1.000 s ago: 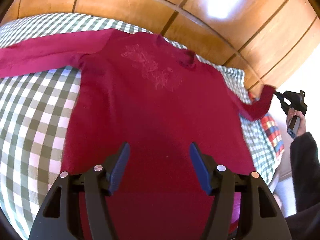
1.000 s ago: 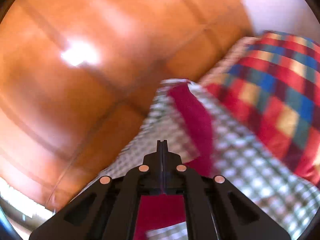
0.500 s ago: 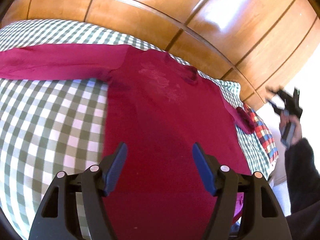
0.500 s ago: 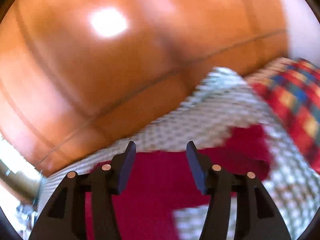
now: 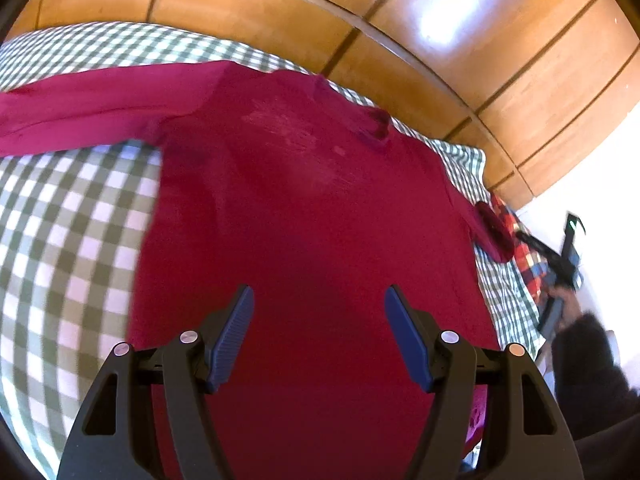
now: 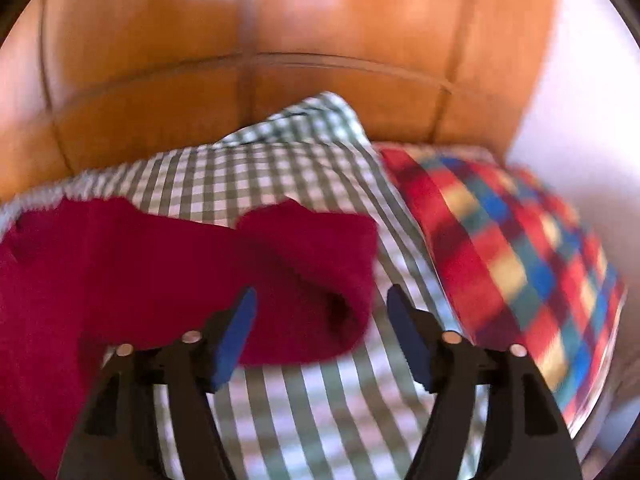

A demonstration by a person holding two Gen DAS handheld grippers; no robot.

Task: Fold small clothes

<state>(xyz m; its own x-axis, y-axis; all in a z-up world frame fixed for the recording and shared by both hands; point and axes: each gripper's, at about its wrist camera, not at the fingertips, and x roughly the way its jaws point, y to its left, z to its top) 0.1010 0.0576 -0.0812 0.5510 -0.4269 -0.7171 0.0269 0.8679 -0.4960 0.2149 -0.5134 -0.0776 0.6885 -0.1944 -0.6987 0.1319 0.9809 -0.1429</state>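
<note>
A dark red long-sleeved top point(image 5: 304, 216) lies spread flat, front up, on a green-and-white checked cloth point(image 5: 68, 240). Its left sleeve point(image 5: 92, 108) stretches out to the left. Its right sleeve point(image 6: 304, 264) lies bunched and folded back near the cloth's right edge. My left gripper point(image 5: 318, 332) is open and empty, hovering over the top's lower body. My right gripper point(image 6: 320, 332) is open and empty, just above the bunched sleeve end. The right gripper also shows in the left wrist view point(image 5: 560, 264), at the far right beyond the sleeve.
A wooden panelled headboard point(image 5: 360, 20) runs behind the cloth. A red, blue and yellow plaid blanket point(image 6: 512, 256) lies to the right of the checked cloth. A pale wall point(image 6: 580, 80) stands at the far right.
My right gripper was shut on the right sleeve end and held it up; it has opened, the sleeve has dropped onto the cloth, and the gripper has drawn back. The left gripper stays open.
</note>
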